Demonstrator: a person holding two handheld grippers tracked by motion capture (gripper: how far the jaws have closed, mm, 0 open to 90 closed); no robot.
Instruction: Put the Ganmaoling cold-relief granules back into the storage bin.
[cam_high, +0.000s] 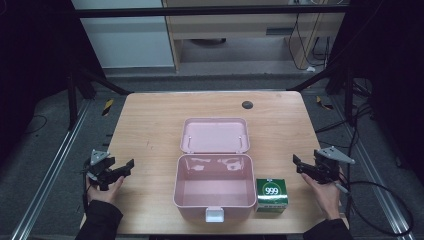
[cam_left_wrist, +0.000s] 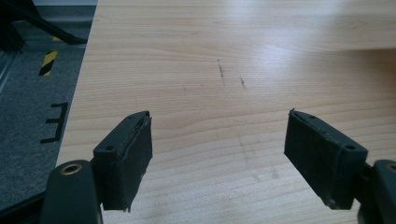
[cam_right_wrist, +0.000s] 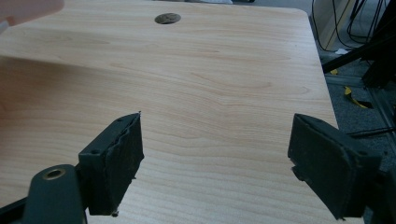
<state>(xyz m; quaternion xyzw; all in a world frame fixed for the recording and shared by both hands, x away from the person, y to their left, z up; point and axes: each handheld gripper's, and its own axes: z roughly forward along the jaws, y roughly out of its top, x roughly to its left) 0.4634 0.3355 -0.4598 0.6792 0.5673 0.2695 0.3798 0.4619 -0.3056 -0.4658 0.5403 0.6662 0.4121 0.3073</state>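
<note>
Wooden table (cam_high: 150, 125) holds open pink case (cam_high: 214, 187), green box (cam_high: 271, 195) just beside it.

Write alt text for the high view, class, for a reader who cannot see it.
An open pink box sits mid-table, a green carton touching its right side. Open left gripper and right gripper flank them, holding nothing.

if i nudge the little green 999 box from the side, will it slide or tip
The green 999 box looks like thin printed card, so probably light. It lies low and wide on the wooden table, so it would likely slide, not tip. It sits close beside the open pink case, which would stop a push that way.
</note>
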